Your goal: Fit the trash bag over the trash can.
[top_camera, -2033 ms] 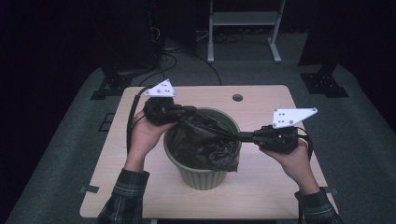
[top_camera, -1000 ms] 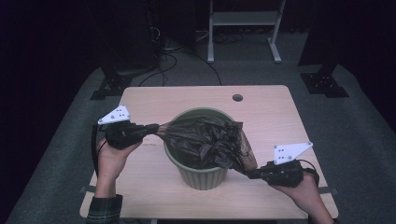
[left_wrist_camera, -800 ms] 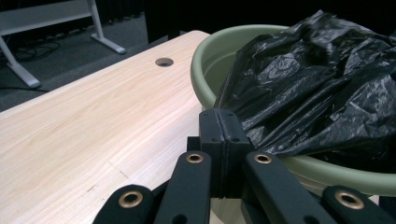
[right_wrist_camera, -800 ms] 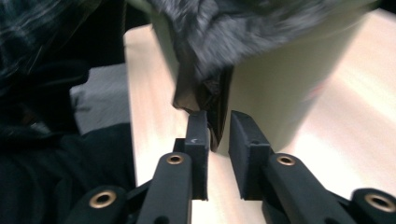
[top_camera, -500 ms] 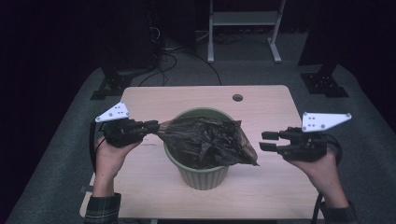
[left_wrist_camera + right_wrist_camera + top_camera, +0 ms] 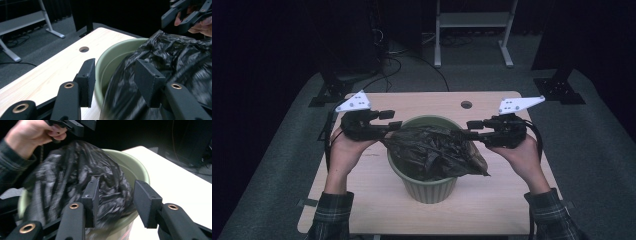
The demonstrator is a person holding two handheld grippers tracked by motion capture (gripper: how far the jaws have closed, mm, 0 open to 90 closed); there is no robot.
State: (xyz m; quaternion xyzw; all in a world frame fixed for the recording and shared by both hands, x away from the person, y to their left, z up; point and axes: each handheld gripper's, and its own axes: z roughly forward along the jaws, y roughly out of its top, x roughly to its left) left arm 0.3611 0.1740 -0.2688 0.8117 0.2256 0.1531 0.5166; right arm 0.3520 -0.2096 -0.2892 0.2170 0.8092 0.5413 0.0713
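Where grey carpet (image 6: pixel 597 150) spreads, wooden table (image 6: pixel 362 195) stands

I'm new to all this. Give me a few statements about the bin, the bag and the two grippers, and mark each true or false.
1. The black bag sits in a green bin. True.
2. The bin lies tipped on its side. False: it stands upright on the wooden table.
3. The left gripper is clamped on the bag. False: its jaws have just been opening and stand apart at the bag's edge.
4. The right gripper is open too. True: its jaws have just been opening and nothing is pinched between them.
5. The table has a round hole near its far edge. True.
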